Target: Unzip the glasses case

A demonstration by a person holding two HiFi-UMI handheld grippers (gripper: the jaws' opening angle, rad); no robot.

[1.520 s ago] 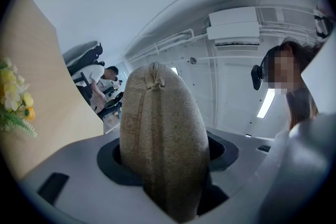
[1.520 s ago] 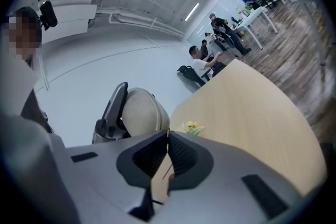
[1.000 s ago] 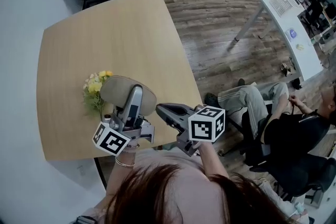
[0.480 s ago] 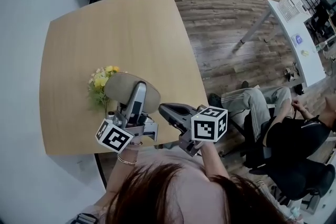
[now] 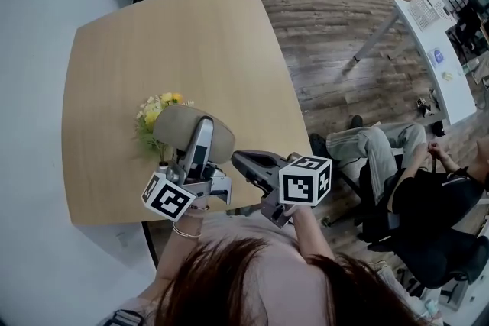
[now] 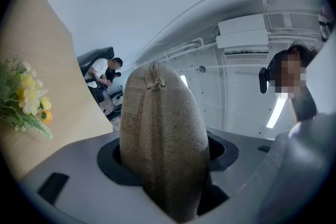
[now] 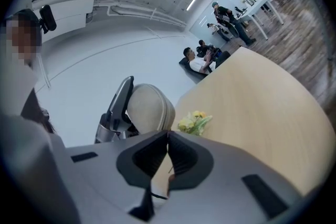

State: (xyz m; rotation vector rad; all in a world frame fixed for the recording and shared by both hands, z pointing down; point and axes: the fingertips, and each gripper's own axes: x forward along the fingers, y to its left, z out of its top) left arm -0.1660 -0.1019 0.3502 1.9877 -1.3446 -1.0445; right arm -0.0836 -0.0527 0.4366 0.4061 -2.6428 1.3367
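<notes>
**Case gripped on the left, right tongs shut just beside it**

The left gripper (image 5: pixel 197 155) has its jaws clamped on the glasses case (image 5: pixel 191 130). The case's long axis runs straight out ahead along those jaws, and the zipper pull (image 6: pixel 154 70) appears to sit at the far tip. The right gripper (image 5: pixel 241 159), jaws pressed together and empty, is the free one. From it, the case lies close ahead and to the left, apart from its tips.

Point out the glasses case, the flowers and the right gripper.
glasses case (image 6: pixel 163 134): left gripper view, its fabric body between the jaws.
flowers (image 5: pixel 157 109): head view, the cluster of blooms.
right gripper (image 7: pixel 168 135): right gripper view, where its fingertips meet.
</notes>
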